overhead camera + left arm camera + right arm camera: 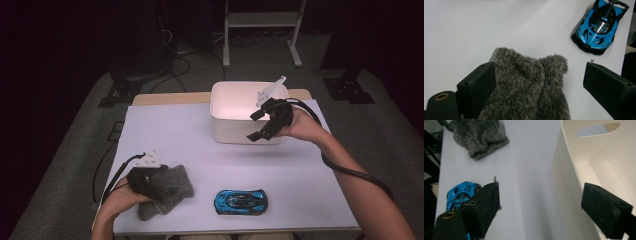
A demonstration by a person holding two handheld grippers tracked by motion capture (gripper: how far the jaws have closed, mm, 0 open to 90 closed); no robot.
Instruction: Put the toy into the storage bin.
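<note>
Left gripper (pixel 165 186) is hovering low over the grey fuzzy cloth (pixel 167 192), jaws spread wide. In the left gripper view the cloth (pixel 529 87) is lying between the jaws, bunched toward the left one and touching or nearly touching it; the right jaw is standing well clear, with bare table (pixel 486 27) between it and the fabric. Nothing is being held.

Right gripper (pixel 261 124) is hanging at the near rim of the white bin (pixel 235 132), jaws also wide and carrying nothing. In the right gripper view the bin wall (pixel 571 195) is rising between its jaws, with the bin's hollow behind its right jaw.

The blue toy car (pixel 241 201) is sitting ahead and to the right of the left gripper, apart from the cloth.

Risks, as judged from here:
- The cloth is sitting off-centre in the left jaws. Closing now is likely catching only one fold, so the rest is dragging or slipping out on the lift.
- The pile is soft and loose; a shallow pinch is probably gripping fluff rather than fabric.
- A trailing corner of the cloth is liable to sweep the car if the carry passes close to it.
- The right gripper is straddling the bin wall; any shift is nudging the bin and crowding the drop zone.
</note>
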